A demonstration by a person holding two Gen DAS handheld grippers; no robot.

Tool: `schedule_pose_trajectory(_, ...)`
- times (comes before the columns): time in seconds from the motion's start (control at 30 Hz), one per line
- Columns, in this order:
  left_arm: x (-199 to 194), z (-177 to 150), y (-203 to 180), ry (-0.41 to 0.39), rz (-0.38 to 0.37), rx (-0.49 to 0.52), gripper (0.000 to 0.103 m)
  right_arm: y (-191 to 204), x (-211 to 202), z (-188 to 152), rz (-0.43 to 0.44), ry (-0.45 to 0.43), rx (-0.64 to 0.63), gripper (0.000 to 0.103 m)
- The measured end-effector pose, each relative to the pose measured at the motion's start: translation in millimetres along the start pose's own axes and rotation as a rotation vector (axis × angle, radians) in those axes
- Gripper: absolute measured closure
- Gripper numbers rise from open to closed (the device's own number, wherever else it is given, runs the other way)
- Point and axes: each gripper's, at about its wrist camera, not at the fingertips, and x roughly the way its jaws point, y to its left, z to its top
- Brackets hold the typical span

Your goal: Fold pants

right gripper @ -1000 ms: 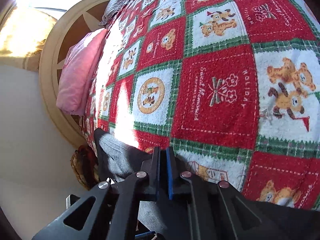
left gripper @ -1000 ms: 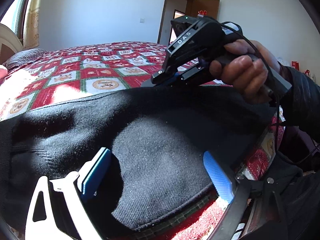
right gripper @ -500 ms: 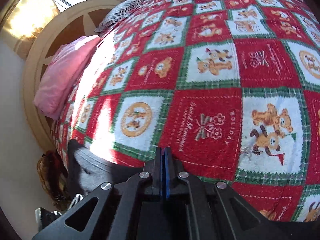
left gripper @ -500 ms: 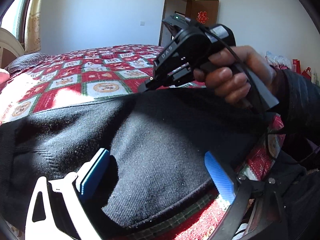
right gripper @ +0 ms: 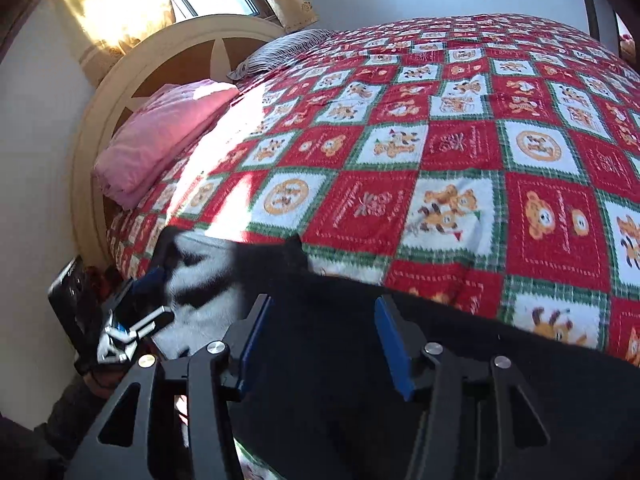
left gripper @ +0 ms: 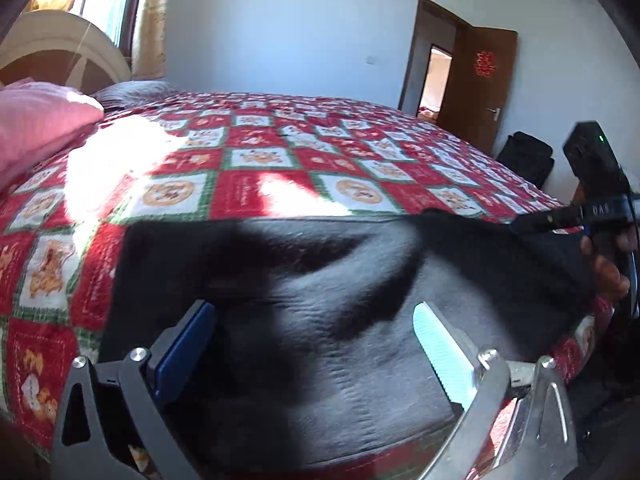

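The black pants [left gripper: 320, 304] lie folded on the near edge of the bed, on the red, white and green quilt [left gripper: 280, 168]. My left gripper [left gripper: 316, 332] is open, its blue pads spread just above the cloth, gripping nothing. In the right wrist view the pants [right gripper: 400, 360] fill the lower frame. My right gripper [right gripper: 326, 338] is open over them, with a pointed corner of cloth just beyond its pads. The right gripper body [left gripper: 592, 208] shows at the right edge of the left wrist view, by the pants' far corner.
A pink pillow [right gripper: 160, 136] and a striped pillow [right gripper: 280, 52] lie at the cream headboard [right gripper: 120, 76]. A brown door [left gripper: 476, 84] stands open at the far wall, with a black bag [left gripper: 528, 156] on the floor beside it. The left gripper [right gripper: 132, 320] appears at the bed's edge.
My right gripper has opened and let go of the pants, and has dropped to the right. My left gripper has pulled back and stays open. The pants now lie flatter on the quilt.
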Motion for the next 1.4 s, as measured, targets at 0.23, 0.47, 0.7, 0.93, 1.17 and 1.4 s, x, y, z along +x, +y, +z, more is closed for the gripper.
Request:
schedule_pose_trajectory(0.23, -2, 0, -5, -0.013, 0.032, 0.064, 0.001, -17, -5, -11, -0.023, -0.021, 0.05, 0.049)
schedule_pose_trajectory(0.47, -2, -8, 10, -0.027, 0.093, 0.077, 0.001, -45, -31, -46, -0.148, -0.001, 0.012, 0.048)
schedule_pose_trajectory(0.7, -9, 8, -9, -0.029, 0.087, 0.06, 0.0, -75, -71, -49, -0.075, -0.089, 0.103, 0.049)
schedule_pose_trajectory(0.93, -6, 18, -31, -0.029, 0.009, 0.02, 0.0, -154, -179, -69, -0.34, -0.211, 0.209, 0.048)
schedule_pose_trajectory(1.17, 16, 10, -58, 0.03, -0.019, 0.046, 0.0, -266, -260, -103, -0.549, -0.273, 0.484, 0.048)
schedule_pose_trajectory(1.4, 30, -1, -68, 0.04, 0.051, 0.097, 0.0, -314, -255, -93, -0.54, -0.258, 0.496, 0.048)
